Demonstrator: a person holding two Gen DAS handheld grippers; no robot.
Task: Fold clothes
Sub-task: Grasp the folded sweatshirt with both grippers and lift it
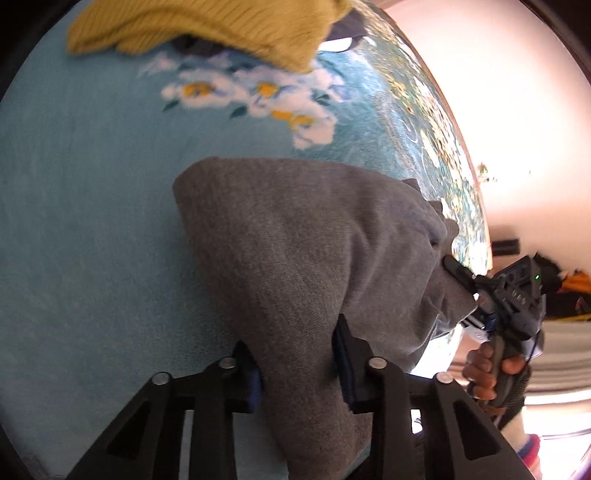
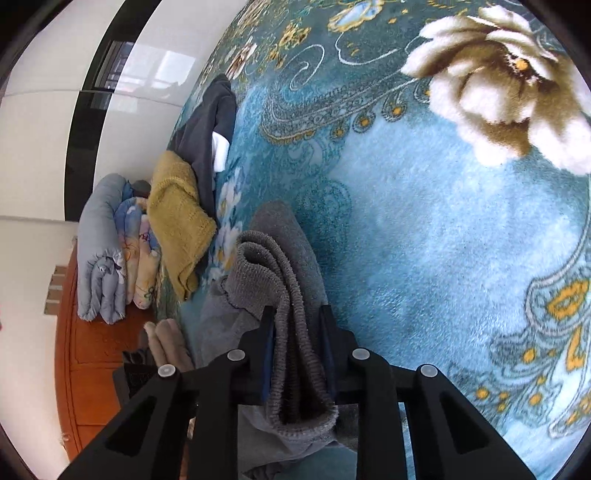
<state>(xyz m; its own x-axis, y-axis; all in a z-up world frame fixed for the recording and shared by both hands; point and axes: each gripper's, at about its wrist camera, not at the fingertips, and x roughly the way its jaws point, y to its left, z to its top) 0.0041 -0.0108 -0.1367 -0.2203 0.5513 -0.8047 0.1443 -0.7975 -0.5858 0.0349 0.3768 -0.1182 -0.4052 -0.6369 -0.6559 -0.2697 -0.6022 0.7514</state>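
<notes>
A grey garment hangs above the teal flowered blanket, held by both grippers. My left gripper is shut on one bunched end of it. My right gripper is shut on its ribbed grey hem. The right gripper also shows in the left wrist view, pinching the cloth's far side, with the hand on its handle. The garment sags between the two grips, and its lower part is hidden behind the fingers.
A mustard knit garment and a dark navy garment lie at the blanket's edge. Rolled quilts rest on an orange wooden cabinet. The white floor borders the blanket.
</notes>
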